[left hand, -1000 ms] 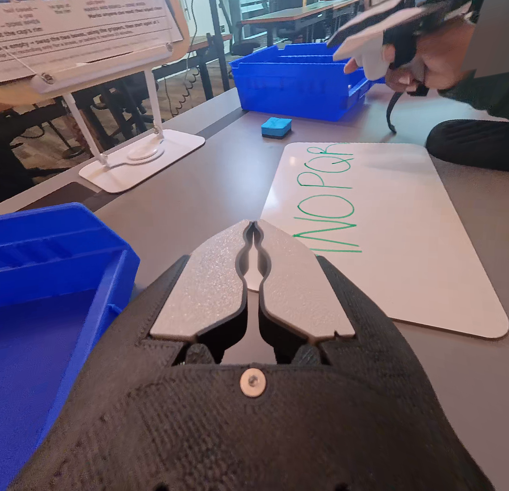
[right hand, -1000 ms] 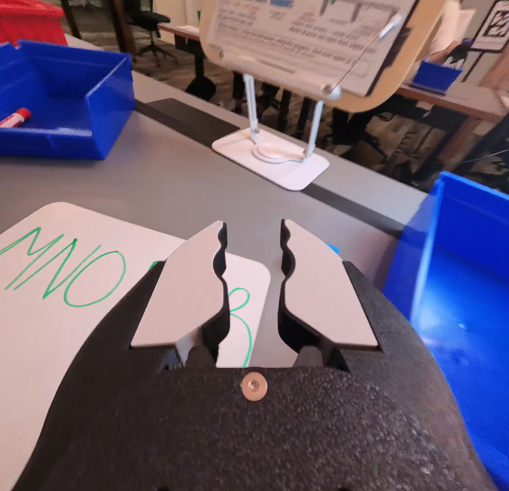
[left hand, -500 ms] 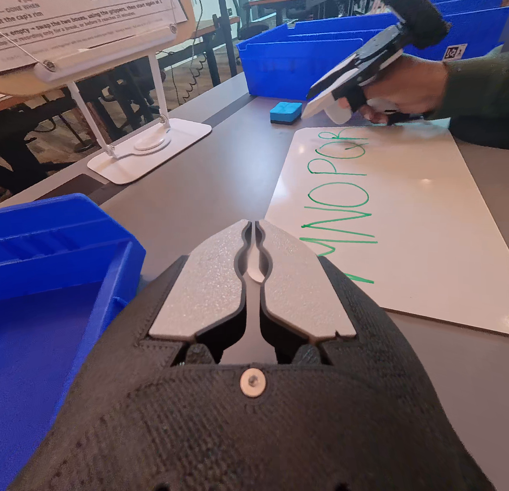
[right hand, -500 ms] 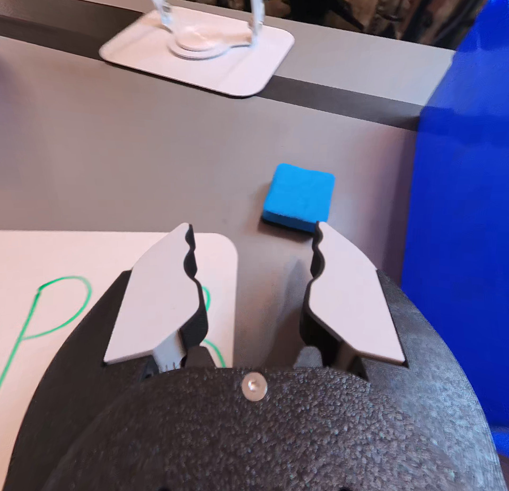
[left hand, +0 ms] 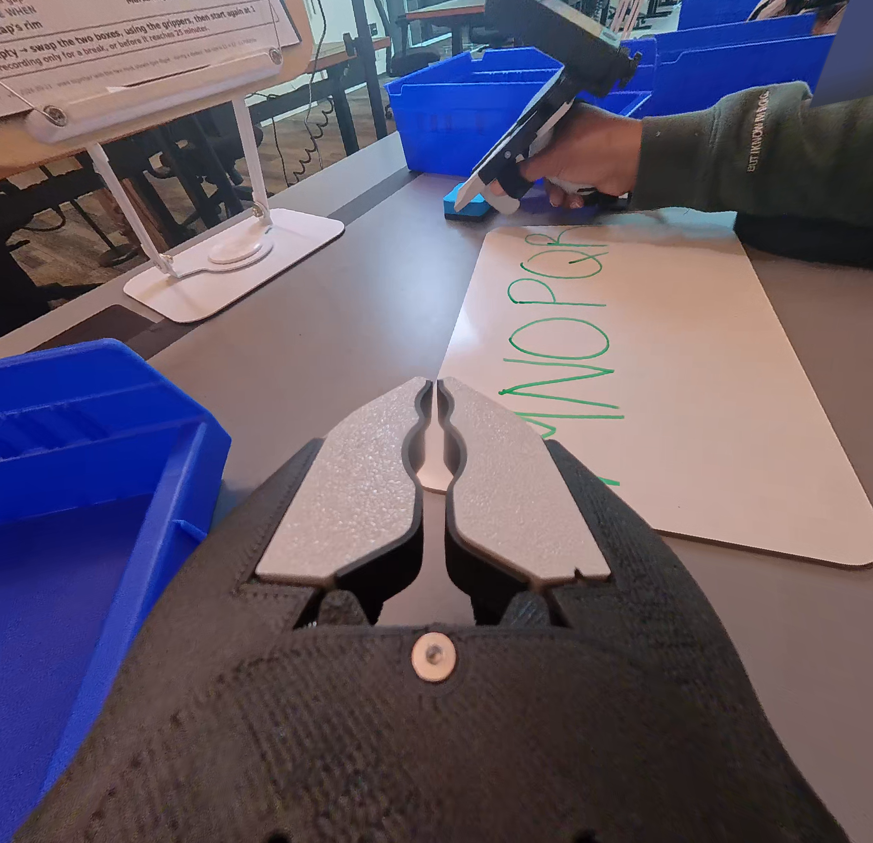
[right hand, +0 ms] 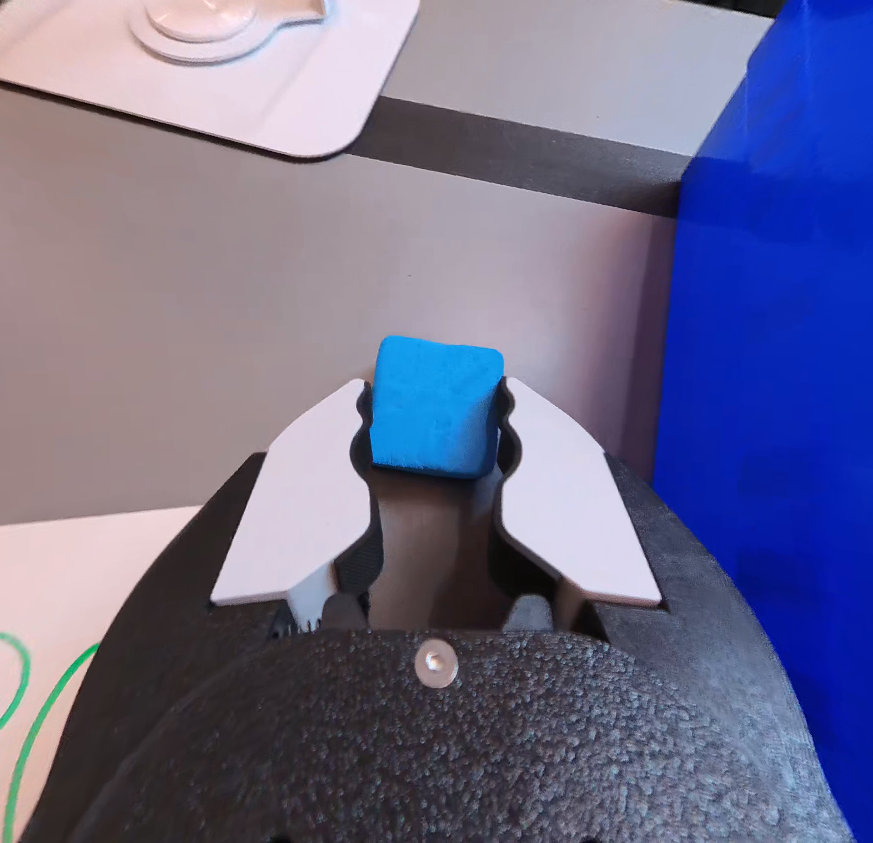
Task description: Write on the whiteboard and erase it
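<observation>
A white whiteboard (left hand: 708,395) lies flat on the grey table, with green letters (left hand: 562,343) along its left side. One corner also shows in the right wrist view (right hand: 94,584). My left gripper (left hand: 434,385) is shut and empty, hovering at the board's near left corner. A small blue eraser (right hand: 432,414) sits on the table past the board's far corner. My right gripper (right hand: 434,385) has a finger against each side of it, shut on it. In the left wrist view the right gripper (left hand: 472,196) tilts down onto the eraser (left hand: 456,206).
A blue bin (left hand: 94,442) stands close at my left. Another blue bin (left hand: 453,106) stands just behind the eraser, and shows at the right of the right wrist view (right hand: 779,300). A white document stand (left hand: 236,262) is at the far left. A hand (left hand: 586,158) holds the right gripper.
The right gripper has tilted down, moved forward over the eraser and narrowed its jaws onto it. The left gripper has stayed shut and shifted slightly.
</observation>
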Demonstrator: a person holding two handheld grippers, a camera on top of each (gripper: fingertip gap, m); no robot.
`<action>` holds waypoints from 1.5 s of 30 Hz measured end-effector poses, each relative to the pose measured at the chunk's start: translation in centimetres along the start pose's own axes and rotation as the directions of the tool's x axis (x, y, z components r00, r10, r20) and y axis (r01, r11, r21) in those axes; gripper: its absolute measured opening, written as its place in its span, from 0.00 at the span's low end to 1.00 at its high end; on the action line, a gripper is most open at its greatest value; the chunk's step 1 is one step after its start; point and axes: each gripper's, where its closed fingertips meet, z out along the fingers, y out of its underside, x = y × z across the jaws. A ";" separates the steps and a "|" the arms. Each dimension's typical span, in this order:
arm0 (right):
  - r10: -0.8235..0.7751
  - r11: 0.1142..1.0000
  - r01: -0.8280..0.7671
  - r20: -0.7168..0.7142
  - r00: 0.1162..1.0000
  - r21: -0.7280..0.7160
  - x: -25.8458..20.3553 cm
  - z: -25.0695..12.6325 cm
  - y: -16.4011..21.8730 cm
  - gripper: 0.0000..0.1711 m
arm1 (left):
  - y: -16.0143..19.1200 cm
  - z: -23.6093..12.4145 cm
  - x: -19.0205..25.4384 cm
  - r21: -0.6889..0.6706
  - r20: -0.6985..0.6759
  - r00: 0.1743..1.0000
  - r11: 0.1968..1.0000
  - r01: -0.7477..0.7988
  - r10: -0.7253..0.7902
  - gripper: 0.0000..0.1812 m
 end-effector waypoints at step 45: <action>-0.212 0.962 0.254 0.306 0.928 -0.102 -4.5 -9.1 7.3 0.27 | 6.5 1.2 15.8 -0.289 -0.537 0.787 0.811 -0.509 0.302 0.00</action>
